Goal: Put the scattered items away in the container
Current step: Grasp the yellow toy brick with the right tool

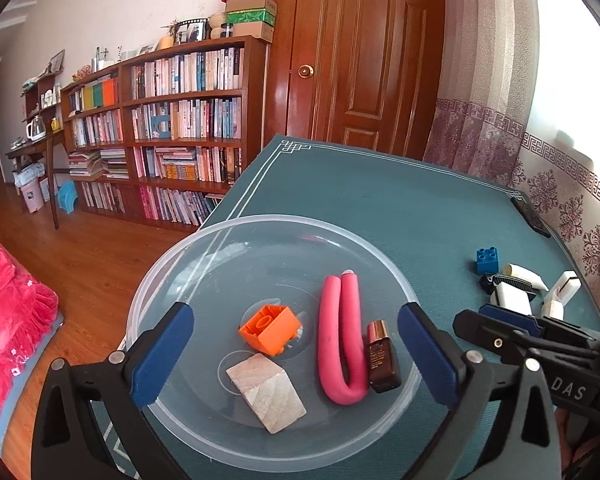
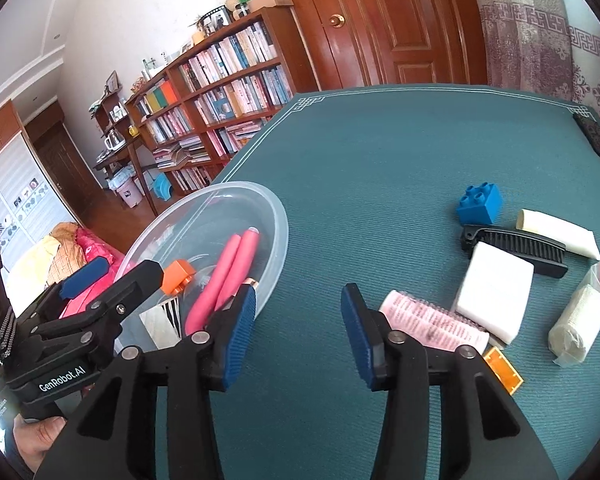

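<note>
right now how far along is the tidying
Done: orange block, wooden block, pink foam roller and small brown bottle lie in the clear bowl. In hand: nothing; left gripper and right gripper are open. Left: blue block, comb, white pad, bandage roll.

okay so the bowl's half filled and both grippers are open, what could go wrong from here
The clear bowl sits at the table's corner; a nudge from the left gripper might push it toward the floor. The remaining pile is crowded: grabbing the white block could drag the black comb or pink roller along.
</note>
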